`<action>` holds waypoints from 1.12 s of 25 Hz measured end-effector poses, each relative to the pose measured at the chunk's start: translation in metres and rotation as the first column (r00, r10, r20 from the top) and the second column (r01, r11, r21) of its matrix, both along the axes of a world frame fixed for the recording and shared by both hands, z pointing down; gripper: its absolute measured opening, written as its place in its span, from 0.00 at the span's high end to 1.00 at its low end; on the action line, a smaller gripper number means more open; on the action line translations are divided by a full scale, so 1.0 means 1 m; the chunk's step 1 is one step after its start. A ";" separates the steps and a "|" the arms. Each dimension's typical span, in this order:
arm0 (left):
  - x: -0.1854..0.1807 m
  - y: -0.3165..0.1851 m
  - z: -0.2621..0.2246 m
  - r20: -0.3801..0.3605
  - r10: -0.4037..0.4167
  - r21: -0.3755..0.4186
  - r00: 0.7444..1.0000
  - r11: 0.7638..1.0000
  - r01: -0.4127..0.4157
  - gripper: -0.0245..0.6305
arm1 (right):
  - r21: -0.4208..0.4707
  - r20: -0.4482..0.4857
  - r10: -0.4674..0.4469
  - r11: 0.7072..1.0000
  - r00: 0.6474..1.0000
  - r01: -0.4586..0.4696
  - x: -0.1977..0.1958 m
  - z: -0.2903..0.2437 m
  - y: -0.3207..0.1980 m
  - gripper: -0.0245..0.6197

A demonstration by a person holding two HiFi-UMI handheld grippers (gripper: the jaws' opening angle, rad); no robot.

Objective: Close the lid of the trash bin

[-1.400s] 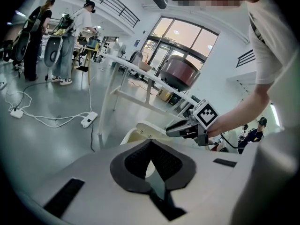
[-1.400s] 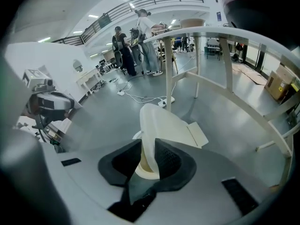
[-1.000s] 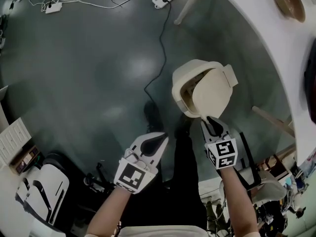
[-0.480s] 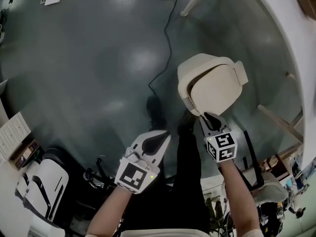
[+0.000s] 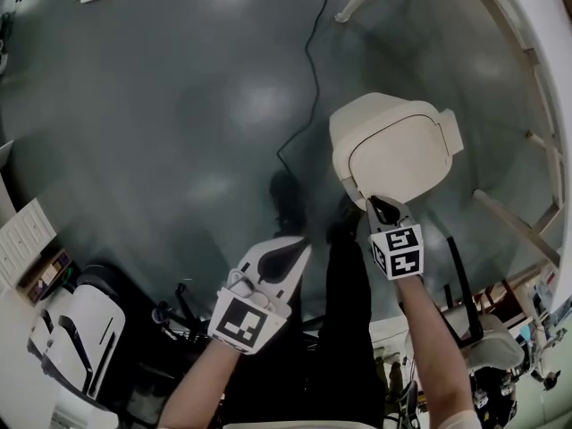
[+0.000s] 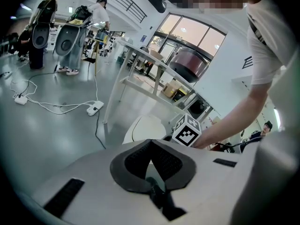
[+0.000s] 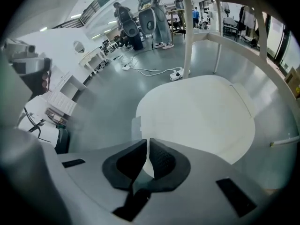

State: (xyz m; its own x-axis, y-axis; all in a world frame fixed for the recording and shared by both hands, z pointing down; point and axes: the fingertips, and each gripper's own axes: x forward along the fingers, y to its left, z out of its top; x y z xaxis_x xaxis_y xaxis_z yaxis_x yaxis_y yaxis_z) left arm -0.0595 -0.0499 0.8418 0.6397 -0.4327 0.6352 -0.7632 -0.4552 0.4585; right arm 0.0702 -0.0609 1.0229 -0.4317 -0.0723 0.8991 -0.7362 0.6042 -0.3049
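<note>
I saw lid (image 5: 399, 157) down on trash bin (image 5: 343, 147). My right gripper (image 5: 381, 205), jaws pressed together, empty, sat at lid's near edge. Left gripper (image 5: 298, 246) same, well apart.

Cream trash bin (image 5: 398, 155), dark grey floor (image 5: 161, 105), black cable (image 5: 308, 70), white left gripper (image 5: 298, 244) and right gripper (image 5: 376, 204) with black-and-white square markers (image 5: 396, 251)

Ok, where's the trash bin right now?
Head view, centre right: the trash bin stands on the floor just ahead of the right gripper, with a black cable to its left.
</note>
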 end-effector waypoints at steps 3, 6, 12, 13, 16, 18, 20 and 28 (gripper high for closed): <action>-0.005 0.003 0.005 0.000 -0.011 -0.010 1.000 1.000 0.011 0.94 | 0.006 -0.042 -0.006 1.000 0.999 0.006 0.001 0.011 0.000 0.94; -0.009 0.007 0.008 -0.004 -0.017 -0.017 1.000 1.000 0.017 0.94 | 0.023 -0.086 -0.030 0.999 0.996 0.032 0.000 0.017 -0.001 0.94; -0.016 0.010 0.004 -0.005 -0.021 -0.021 1.000 1.000 0.021 0.94 | 0.030 -0.101 -0.007 1.000 0.995 0.010 -0.002 0.015 0.002 0.94; -0.017 0.011 0.000 -0.005 -0.021 -0.023 1.000 1.000 0.021 0.94 | 0.018 -0.095 -0.002 1.000 0.995 0.003 -0.004 0.010 0.004 0.94; -0.022 0.015 -0.012 -0.010 -0.032 -0.028 0.999 0.999 0.032 0.94 | 0.022 -0.083 -0.012 1.000 0.997 0.014 -0.011 -0.011 0.007 0.94; -0.027 0.013 -0.024 -0.012 -0.030 -0.018 0.999 0.999 0.030 0.94 | 0.046 -0.070 -0.004 0.999 0.998 0.007 -0.018 -0.032 0.001 0.94; -0.031 0.010 -0.041 -0.013 -0.023 -0.003 1.000 1.000 0.023 0.94 | 0.074 -0.058 0.012 0.997 0.998 -0.007 -0.023 -0.059 -0.008 0.94; -0.045 0.017 -0.138 -0.021 -0.001 0.017 1.000 1.000 0.002 0.94 | 0.162 -0.006 0.063 0.985 0.998 -0.061 -0.035 -0.196 -0.016 0.94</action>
State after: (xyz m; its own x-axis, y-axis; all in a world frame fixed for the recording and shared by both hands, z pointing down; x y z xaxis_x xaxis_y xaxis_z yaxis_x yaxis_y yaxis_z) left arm -0.1043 -0.0327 0.7035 0.6519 -0.4445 0.6144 -0.7544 -0.4621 0.4662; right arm 0.0350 -0.0767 0.8270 -0.4117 -0.2432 0.8783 -0.7765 0.5980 -0.1984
